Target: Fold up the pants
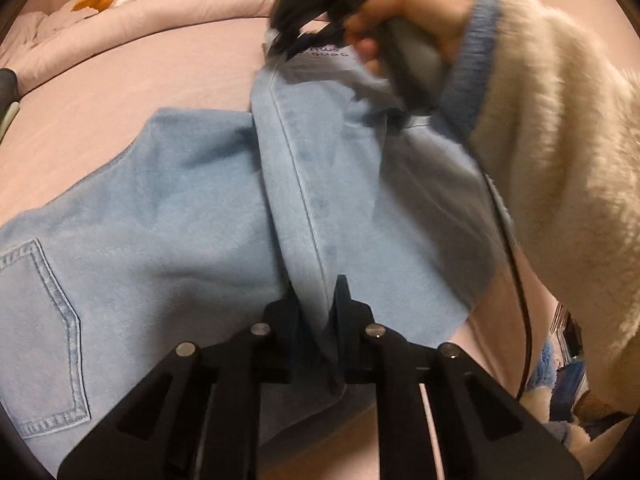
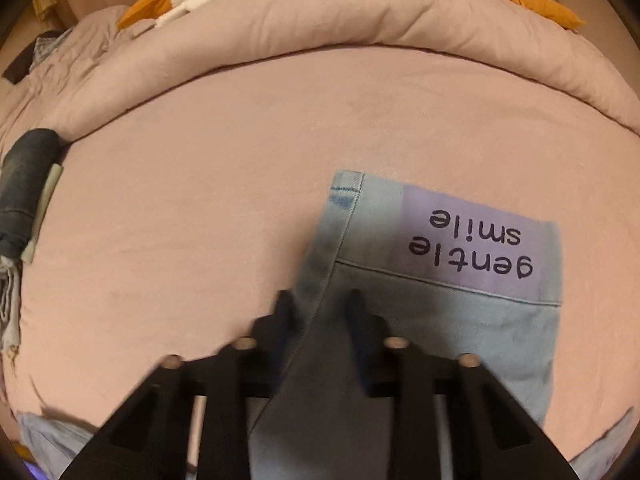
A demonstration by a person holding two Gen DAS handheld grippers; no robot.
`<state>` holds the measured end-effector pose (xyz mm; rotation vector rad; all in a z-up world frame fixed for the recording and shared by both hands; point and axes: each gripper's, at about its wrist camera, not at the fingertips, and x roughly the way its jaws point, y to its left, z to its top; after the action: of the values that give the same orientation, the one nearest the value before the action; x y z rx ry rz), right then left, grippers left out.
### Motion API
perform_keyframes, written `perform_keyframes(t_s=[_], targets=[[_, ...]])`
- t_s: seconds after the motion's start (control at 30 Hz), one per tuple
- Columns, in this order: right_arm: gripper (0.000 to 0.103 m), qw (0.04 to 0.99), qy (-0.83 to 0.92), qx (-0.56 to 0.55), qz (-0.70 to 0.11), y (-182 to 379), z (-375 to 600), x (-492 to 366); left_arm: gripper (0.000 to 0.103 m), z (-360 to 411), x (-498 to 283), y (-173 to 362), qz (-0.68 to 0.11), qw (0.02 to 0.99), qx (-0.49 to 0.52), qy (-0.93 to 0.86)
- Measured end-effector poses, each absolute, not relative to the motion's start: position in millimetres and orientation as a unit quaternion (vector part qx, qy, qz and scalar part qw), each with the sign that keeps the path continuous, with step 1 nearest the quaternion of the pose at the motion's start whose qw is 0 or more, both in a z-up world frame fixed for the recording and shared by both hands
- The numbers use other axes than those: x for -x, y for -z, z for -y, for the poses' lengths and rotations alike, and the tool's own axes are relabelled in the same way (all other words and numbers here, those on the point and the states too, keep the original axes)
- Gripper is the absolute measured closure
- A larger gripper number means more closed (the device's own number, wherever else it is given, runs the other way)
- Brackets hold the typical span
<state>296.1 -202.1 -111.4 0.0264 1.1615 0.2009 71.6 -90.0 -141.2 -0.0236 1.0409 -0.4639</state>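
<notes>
Pink bed sheet (image 2: 200, 200) underneath, rolled duvet (image 2: 360, 20) behind. Light blue pants (image 1: 160, 208) spread on sheet, one part lifted. Left gripper (image 1: 316, 300) clamped on seam fold; right gripper (image 2: 320, 308) clamped on waistband edge beside purple label (image 2: 476, 244). Advice: keep both grips tight, raise edge taut and level, carry across, align edges, avoid dragging lower layer. Fluffy sleeve (image 1: 552, 140) close by.
</notes>
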Motion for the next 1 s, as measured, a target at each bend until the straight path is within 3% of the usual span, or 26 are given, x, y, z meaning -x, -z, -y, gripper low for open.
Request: perform_keyframes(t_s=[0.17, 0.47, 0.6, 0.7, 0.87, 0.93, 1.0], targets=[[0.091, 0.852, -0.111, -0.089, -0.503, 71.6, 248.9, -263.5, 0.094, 100.7, -60.4, 137.6, -0.482, 0.848, -0.018, 0.222], [0.091, 0.905, -0.116, -0.217, -0.348, -24.7, 385.2, -118.5, 0.094, 123.3, -46.3, 132.2, -0.452, 0.856, -0.104, 0.228], [0.091, 0.907, -0.058, -0.252, -0.334, -2.8, 432.3, -48.5, 0.094, 122.5, -48.4, 137.0, -0.46, 0.85, -0.126, 0.225], [0.091, 0.882, -0.017, -0.289, -0.372, 48.6, 466.8, -11.1, 0.093, 122.1, -47.1, 134.7, -0.464, 0.848, -0.132, 0.221], [0.091, 0.855, 0.014, -0.326, -0.404, 109.3, 485.9, 4.3, 0.093, 124.6, -49.0, 136.7, -0.473, 0.844, -0.139, 0.212], [0.086, 0.853, 0.012, -0.343, -0.394, 107.0, 490.4, 14.0, 0.093, 124.5, -50.2, 135.7, -0.475, 0.844, -0.138, 0.21], [0.062, 0.85, 0.016, -0.371, -0.373, 102.5, 498.6, 16.6, 0.093, 126.3, -52.1, 134.7, -0.476, 0.843, -0.139, 0.209]])
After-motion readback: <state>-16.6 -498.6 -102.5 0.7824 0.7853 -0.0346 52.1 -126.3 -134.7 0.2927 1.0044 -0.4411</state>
